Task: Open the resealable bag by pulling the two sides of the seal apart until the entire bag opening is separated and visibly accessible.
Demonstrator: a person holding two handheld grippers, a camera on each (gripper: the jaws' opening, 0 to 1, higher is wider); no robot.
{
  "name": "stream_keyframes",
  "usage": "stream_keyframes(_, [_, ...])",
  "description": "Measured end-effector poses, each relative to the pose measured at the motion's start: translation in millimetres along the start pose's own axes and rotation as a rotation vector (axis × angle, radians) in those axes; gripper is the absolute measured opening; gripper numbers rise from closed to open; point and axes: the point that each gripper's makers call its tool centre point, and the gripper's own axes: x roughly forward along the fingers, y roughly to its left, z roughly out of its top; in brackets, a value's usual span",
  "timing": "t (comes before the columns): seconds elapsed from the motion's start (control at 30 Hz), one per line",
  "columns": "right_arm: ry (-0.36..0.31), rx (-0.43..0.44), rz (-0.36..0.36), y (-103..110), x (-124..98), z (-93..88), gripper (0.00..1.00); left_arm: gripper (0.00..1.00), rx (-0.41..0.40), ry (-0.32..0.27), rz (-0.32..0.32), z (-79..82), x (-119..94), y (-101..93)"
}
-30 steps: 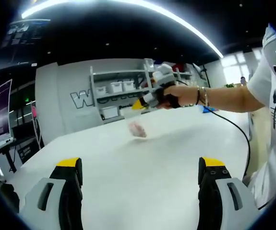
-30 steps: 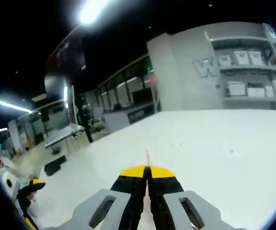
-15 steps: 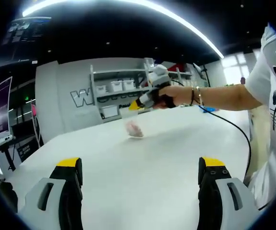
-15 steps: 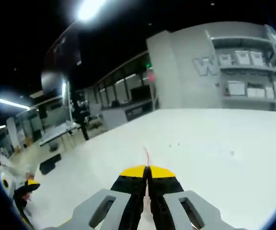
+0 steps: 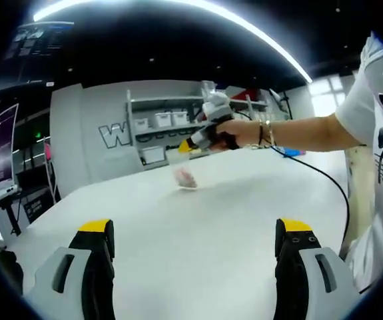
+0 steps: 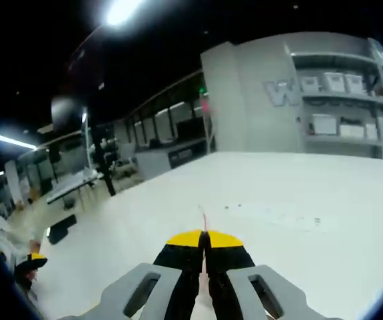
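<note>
Above the white table point(image 5: 198, 233), the right gripper point(image 5: 192, 143) pinches the resealable bag point(image 5: 182, 168) by its top edge, hanging well ahead of the left gripper point(image 5: 198, 230), whose jaws are spread wide.

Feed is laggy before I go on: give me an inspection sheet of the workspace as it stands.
Surface: white table, bare around the bag.
Job's things: resealable bag hangs from the right gripper, pinkish contents inside, above the table.
Clutter: nothing seen.
Grippers: left gripper open; right gripper shut on the bag's top edge.
Cables: black cable trails from the person's hand.
Surroundings: grey shelving with white bins.
</note>
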Motion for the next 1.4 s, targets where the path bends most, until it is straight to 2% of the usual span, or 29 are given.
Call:
stream_keyframes(0.5, [0.010, 0.005, -0.040, -23.7, 18.9, 10.5, 0.00, 1.00, -0.004, 0.004, 0.009, -0.7, 0.4, 2.4])
stream_keyframes(1.0, [0.014, -0.011, -0.058, -35.7, 41.2, 22.3, 0.00, 1.00, -0.005, 0.013, 0.021, -3.5, -1.3, 7.7])
stream_keyframes(1.4, [0.037, -0.038, -0.090, -56.1, 57.5, 21.7, 0.00, 1.00, -0.008, 0.024, 0.022, -7.5, 3.3, 10.4])
